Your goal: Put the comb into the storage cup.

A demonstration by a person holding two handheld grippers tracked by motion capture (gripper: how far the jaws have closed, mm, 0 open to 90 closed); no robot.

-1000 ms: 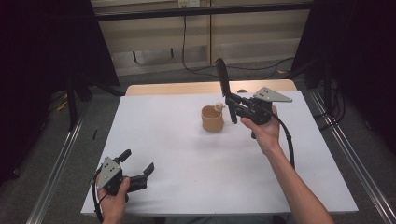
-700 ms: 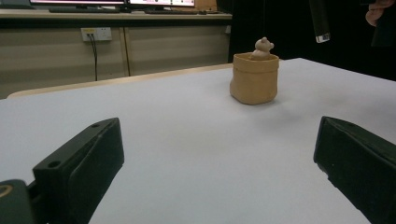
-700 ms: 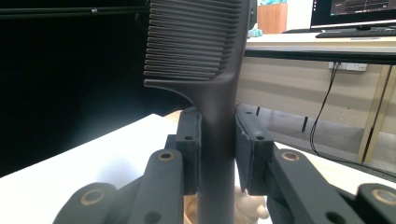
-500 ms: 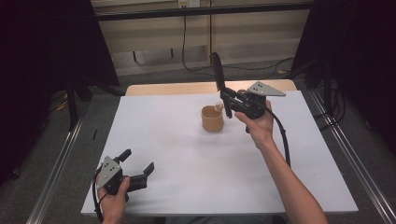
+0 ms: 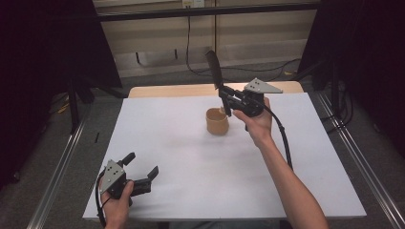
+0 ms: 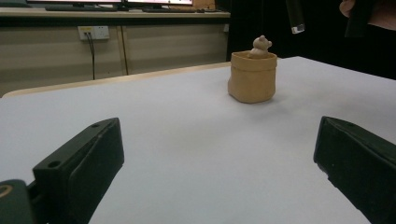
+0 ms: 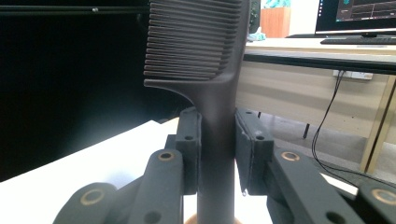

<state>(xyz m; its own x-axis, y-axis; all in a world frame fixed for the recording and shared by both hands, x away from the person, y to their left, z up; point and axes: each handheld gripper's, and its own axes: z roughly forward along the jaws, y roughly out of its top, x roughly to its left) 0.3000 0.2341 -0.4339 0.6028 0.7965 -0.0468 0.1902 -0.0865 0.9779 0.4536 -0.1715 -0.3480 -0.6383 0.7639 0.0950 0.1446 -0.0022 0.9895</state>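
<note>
The right gripper (image 5: 224, 98) is raised above the far middle of the white table (image 5: 296, 191), its jaws clamped on the handle of a black comb (image 5: 213, 69). The comb stands nearly upright, teeth end up, leaning slightly away; in the right gripper view its handle (image 7: 215, 154) sits squeezed between the two pads. The right forearm stretches diagonally from the near right edge, wrist bent so the gripper lies roughly level, pointing left. Just below and beside it stands a tan cup (image 5: 217, 121) with a small bear figure (image 6: 259, 46) inside. The left gripper (image 5: 141, 169) rests low at the near left corner, jaws spread wide and holding nothing, hand wrapped around its body.
</note>
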